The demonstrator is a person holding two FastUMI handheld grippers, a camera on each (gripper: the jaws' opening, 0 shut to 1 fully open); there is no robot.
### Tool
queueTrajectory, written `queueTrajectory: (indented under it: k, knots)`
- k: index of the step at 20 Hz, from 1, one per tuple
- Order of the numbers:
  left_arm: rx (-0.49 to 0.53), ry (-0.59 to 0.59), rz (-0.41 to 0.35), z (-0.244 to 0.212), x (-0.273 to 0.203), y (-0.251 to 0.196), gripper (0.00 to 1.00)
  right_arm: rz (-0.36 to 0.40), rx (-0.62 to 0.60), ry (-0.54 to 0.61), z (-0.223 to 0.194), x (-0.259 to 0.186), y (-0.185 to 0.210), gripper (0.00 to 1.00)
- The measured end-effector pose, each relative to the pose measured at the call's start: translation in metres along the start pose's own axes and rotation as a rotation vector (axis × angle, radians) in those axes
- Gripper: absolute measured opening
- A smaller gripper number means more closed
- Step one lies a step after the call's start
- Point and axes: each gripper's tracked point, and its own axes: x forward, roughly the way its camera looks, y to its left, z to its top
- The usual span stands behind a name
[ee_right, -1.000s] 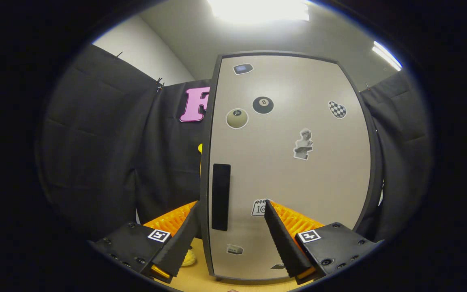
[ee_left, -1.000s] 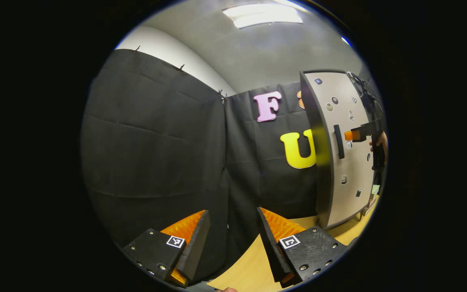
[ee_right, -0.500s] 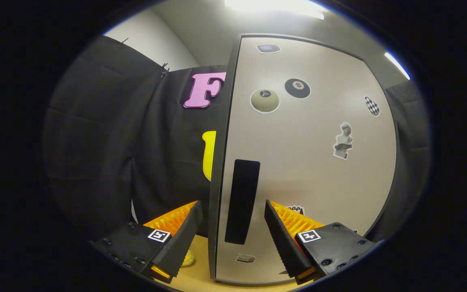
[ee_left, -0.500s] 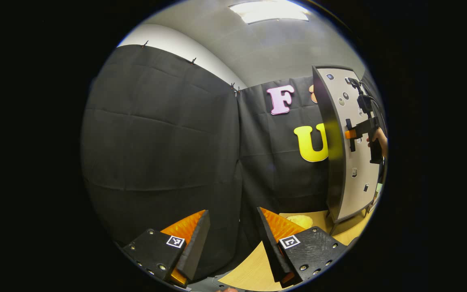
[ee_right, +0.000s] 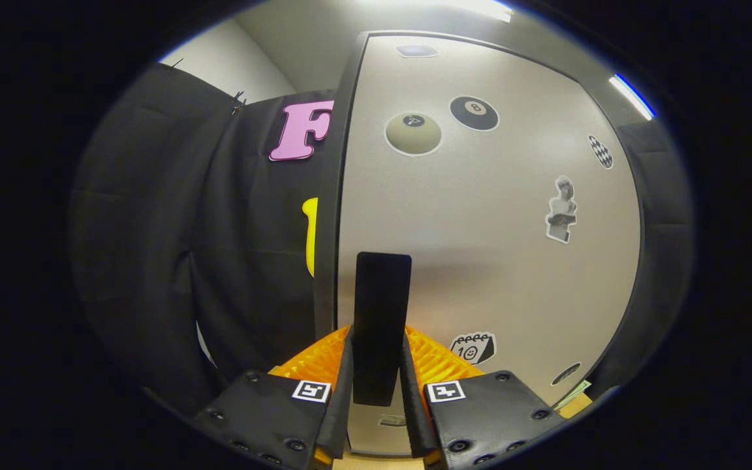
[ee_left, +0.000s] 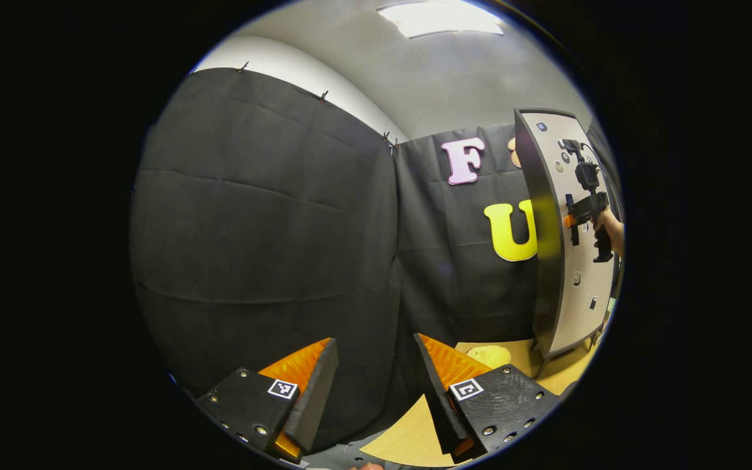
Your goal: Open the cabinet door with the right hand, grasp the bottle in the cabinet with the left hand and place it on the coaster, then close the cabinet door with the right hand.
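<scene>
The right tool [ee_right: 376,385] clamps both fingers on the black vertical handle [ee_right: 381,313] of the cabinet door [ee_right: 487,261], the handle pinched between the ribbed inner faces of its fingers low in the right gripper view. The grip sits near the handle's lower end, at the door's free edge, which looks like the best place to swing the panel outward on hinges that seem to lie along the far side.

The door is a pale grey panel in a dark frame, dotted with stickers: two billiard balls [ee_right: 413,133] near the top, a small bust [ee_right: 560,209] at the right, a chequered patch and a notepad cartoon lower down. It appears shut or barely cracked; no gap into the interior shows, so the bottle inside cannot be seen, and its look cannot be told.

In the left gripper view the cabinet [ee_left: 572,261] stands upright at the far right on the light wooden surface [ee_left: 408,437], with the right tool [ee_left: 570,219] and the hand [ee_left: 611,230] holding it pressed to the door front. The left tool [ee_left: 369,385] hangs with its fingers spread wide and empty, well apart from the cabinet and pointed at the booth's black cloth wall, apparently waiting for the door to open. A pale yellow coaster [ee_left: 488,356] lies on the surface just beside the cabinet's foot, ready to receive the bottle.

The opening pull seems about to begin; the task is at its first step.
</scene>
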Motion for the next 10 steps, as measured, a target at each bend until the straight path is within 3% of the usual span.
queueTrajectory:
  k: [1, 2, 3, 6, 10]
  knots:
    - [-0.001, -0.003, -0.005, 0.001, 0.000, -0.003, 0.67, 0.016, 0.008, 0.004, 0.001, -0.001, 0.001, 0.33]
    - [-0.001, -0.007, -0.012, 0.003, 0.001, -0.006, 0.66, 0.032, 0.014, 0.016, 0.001, -0.005, 0.001, 0.33]
    - [-0.001, -0.011, -0.020, 0.005, 0.001, -0.009, 0.66, 0.055, 0.007, 0.023, -0.002, -0.002, 0.002, 0.24]
    - [-0.002, -0.019, -0.053, 0.008, 0.004, -0.026, 0.64, 0.119, 0.002, 0.039, -0.002, -0.010, 0.002, 0.21]
    - [-0.004, -0.033, -0.114, 0.014, 0.007, -0.048, 0.64, 0.194, 0.023, 0.061, -0.001, -0.033, 0.002, 0.24]
